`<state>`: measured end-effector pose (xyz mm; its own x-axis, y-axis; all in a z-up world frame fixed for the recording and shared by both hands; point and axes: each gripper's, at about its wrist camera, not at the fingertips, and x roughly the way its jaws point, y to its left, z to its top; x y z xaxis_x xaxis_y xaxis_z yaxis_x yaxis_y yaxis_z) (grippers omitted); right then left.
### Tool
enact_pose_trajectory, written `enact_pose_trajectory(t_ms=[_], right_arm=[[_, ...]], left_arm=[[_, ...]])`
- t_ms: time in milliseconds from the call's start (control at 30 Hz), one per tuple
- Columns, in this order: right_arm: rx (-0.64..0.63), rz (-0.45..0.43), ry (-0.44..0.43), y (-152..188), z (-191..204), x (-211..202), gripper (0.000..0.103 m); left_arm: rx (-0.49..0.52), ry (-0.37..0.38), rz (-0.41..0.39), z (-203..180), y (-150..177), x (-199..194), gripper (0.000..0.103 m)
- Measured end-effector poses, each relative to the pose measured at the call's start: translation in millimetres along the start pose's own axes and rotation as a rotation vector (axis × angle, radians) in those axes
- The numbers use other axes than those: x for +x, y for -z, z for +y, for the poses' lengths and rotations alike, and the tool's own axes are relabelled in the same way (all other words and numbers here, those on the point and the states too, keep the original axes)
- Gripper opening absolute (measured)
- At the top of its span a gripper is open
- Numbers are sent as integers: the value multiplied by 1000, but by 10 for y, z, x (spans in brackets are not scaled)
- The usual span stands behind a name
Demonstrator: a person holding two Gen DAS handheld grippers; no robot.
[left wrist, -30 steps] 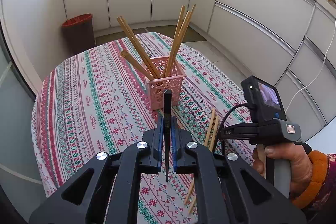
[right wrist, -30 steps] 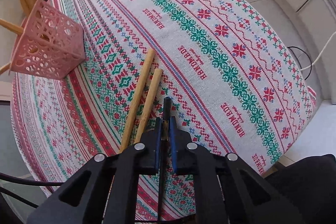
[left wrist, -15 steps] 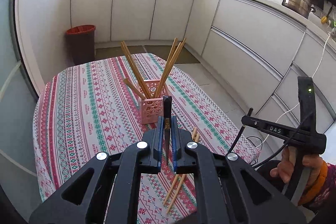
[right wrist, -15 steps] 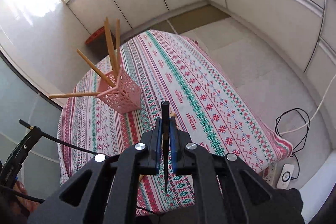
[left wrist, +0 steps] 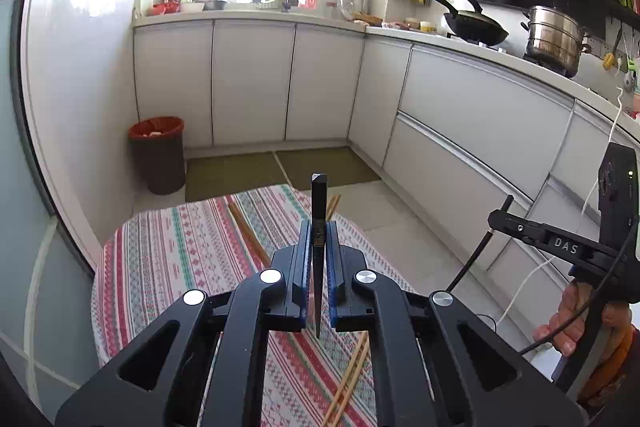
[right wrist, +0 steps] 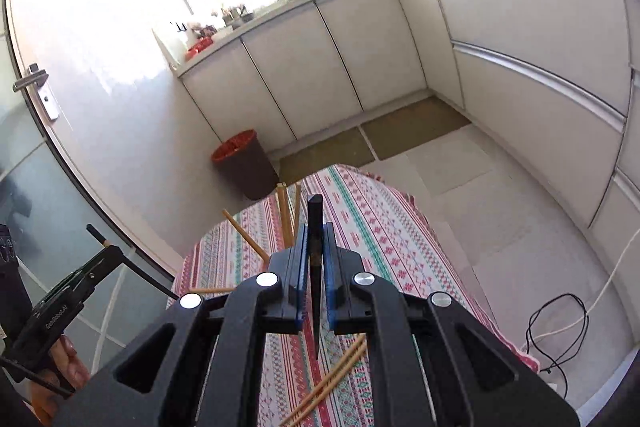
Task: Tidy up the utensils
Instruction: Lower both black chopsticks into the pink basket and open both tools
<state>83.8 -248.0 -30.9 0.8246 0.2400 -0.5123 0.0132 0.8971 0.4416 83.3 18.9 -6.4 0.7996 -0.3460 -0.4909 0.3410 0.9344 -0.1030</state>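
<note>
My left gripper [left wrist: 319, 247] is shut on a black chopstick [left wrist: 319, 203] that stands upright between its blue pads, high above the patterned tablecloth [left wrist: 168, 267]. My right gripper [right wrist: 316, 247] is likewise shut on a second black chopstick [right wrist: 315, 223]. Wooden chopsticks [left wrist: 248, 235] [right wrist: 285, 215] stick up from behind the fingers; their pink basket is hidden. A loose wooden pair [left wrist: 352, 375] [right wrist: 332, 379] lies on the cloth below. Each view shows the other gripper held in a hand: the right gripper [left wrist: 498, 218] and the left gripper [right wrist: 114, 253].
A brown bin with a red liner [left wrist: 158, 155] [right wrist: 242, 163] stands on the floor beyond the table. White cabinets [left wrist: 460, 131] run along the back and right. A wok [left wrist: 476, 27] and a steel pot [left wrist: 554, 37] sit on the counter. A black cable [right wrist: 556, 327] lies on the floor.
Both grippers have risen well above the table, each still holding its black chopstick. The views tilted up; the pink basket slipped out of sight behind the fingers.
</note>
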Motion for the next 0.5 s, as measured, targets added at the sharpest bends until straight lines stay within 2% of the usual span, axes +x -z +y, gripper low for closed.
enact_pose_trajectory(t_ms=[100, 233, 433, 500], right_arm=[[-12, -51, -21, -218, 95, -30, 7], [-54, -100, -27, -398, 254, 25, 7], [-84, -93, -28, -481, 428, 333, 7], [-86, -79, -26, -463, 463, 465, 7]], left_arm=[[-9, -23, -36, 34, -173, 126, 6], [-34, -53, -32, 128, -249, 425, 6], [-89, -79, 44, 356, -104, 986, 7], [-114, -61, 92, 435, 6, 1151, 8]])
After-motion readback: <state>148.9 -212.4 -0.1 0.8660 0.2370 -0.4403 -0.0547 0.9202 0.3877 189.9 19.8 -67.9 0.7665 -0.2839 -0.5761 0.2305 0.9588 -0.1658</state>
